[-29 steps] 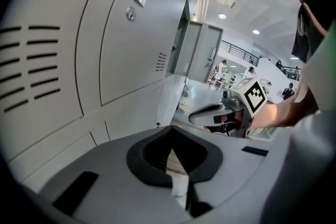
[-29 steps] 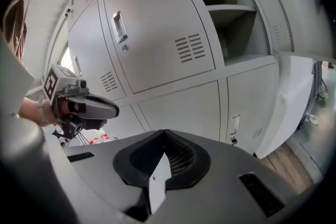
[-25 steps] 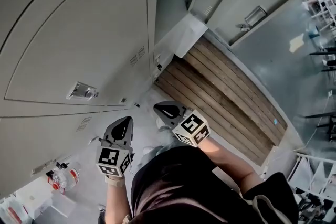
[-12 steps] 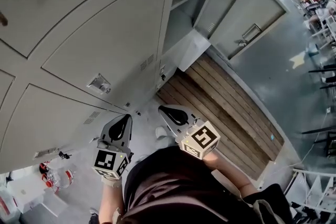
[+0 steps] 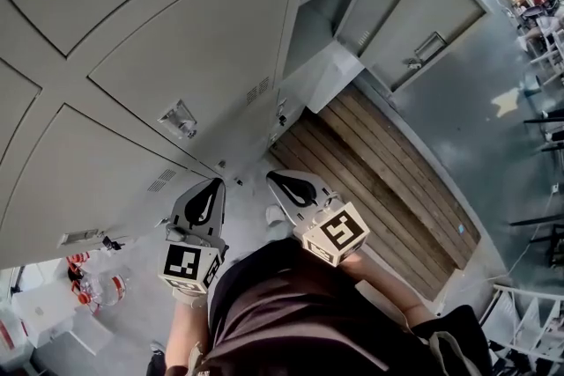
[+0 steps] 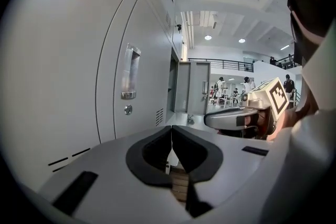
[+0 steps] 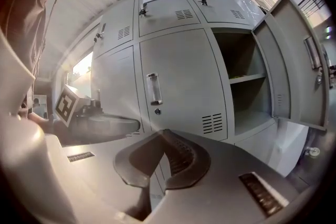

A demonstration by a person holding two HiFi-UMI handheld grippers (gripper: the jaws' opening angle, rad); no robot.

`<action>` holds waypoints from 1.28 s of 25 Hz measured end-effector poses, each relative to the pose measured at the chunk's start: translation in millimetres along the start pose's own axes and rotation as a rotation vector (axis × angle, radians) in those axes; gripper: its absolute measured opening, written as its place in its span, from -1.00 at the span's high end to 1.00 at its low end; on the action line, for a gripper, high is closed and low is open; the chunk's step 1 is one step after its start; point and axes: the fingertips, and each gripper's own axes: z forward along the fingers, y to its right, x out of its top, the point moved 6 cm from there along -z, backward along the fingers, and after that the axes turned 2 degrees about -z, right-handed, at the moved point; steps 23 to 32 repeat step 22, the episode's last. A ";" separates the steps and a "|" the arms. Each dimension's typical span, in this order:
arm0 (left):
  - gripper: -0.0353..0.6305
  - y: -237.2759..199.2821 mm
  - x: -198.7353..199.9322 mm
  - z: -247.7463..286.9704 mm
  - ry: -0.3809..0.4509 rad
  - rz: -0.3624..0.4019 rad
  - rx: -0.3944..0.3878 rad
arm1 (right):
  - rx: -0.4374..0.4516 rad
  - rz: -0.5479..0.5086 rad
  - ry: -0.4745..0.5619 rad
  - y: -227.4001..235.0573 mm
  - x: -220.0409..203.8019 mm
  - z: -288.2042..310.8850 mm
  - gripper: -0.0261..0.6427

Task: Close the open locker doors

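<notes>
A bank of grey lockers fills the left of the head view. One compartment stands open, its door swung out to the right. In the right gripper view the same open compartment and its door lie right of a closed door with a handle. My left gripper and right gripper hang low in front of the closed lockers, apart from them. Both are shut and hold nothing: left gripper, right gripper.
A wooden slatted platform lies on the floor below the open locker. Red and white items sit on the floor at lower left. Desks and chairs stand at the far right.
The head view has tilted so more of the upper lockers shows and the open locker sits further right. Both grippers stay low, close together and shut.
</notes>
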 end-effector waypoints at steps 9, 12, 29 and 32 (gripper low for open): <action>0.83 9.6 1.6 -6.3 -0.006 0.027 0.019 | -0.027 0.022 0.026 1.9 1.0 -9.7 0.84; 0.83 12.9 2.0 -6.9 -0.005 0.024 0.025 | -0.032 0.017 0.027 2.9 0.1 -11.6 0.84; 0.83 26.2 5.2 -5.9 -0.001 0.028 0.022 | -0.027 0.004 0.033 5.3 -0.3 -18.5 0.84; 0.83 26.2 5.2 -5.9 -0.001 0.028 0.022 | -0.027 0.004 0.033 5.3 -0.3 -18.5 0.84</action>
